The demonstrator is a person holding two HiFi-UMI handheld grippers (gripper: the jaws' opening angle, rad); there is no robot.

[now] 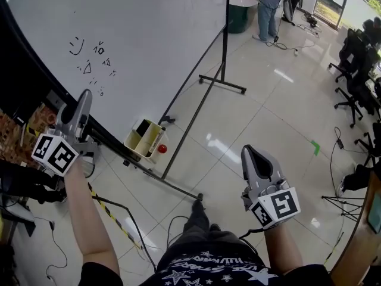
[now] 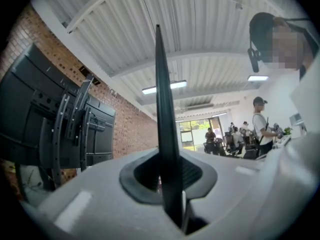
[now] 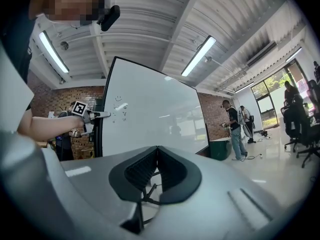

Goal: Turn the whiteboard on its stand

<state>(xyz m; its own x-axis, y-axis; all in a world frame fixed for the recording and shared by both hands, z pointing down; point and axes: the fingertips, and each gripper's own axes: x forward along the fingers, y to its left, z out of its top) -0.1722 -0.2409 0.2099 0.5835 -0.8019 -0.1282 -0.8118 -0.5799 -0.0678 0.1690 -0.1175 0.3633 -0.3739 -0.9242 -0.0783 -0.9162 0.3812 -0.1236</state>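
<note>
The big whiteboard (image 1: 131, 40) fills the upper left of the head view, with small scribbles on its face, and stands on a black wheeled stand (image 1: 223, 85). My left gripper (image 1: 83, 100) is shut on the board's black frame edge at its lower left. In the left gripper view that edge (image 2: 162, 109) runs as a thin dark blade up between the jaws of the left gripper (image 2: 167, 171). My right gripper (image 1: 255, 155) hangs free over the floor tiles, right of the stand, shut and holding nothing. The right gripper view shows its jaws (image 3: 156, 156) together, with the whiteboard (image 3: 150, 114) ahead.
A marker tray (image 1: 144, 139) with a red knob (image 1: 162, 149) hangs at the board's lower edge. The stand's foot bar (image 1: 178, 183) crosses the floor near my legs. Cables (image 1: 119, 210) lie at lower left. Office chairs (image 1: 357, 70) line the right; a person (image 1: 268, 11) stands far off.
</note>
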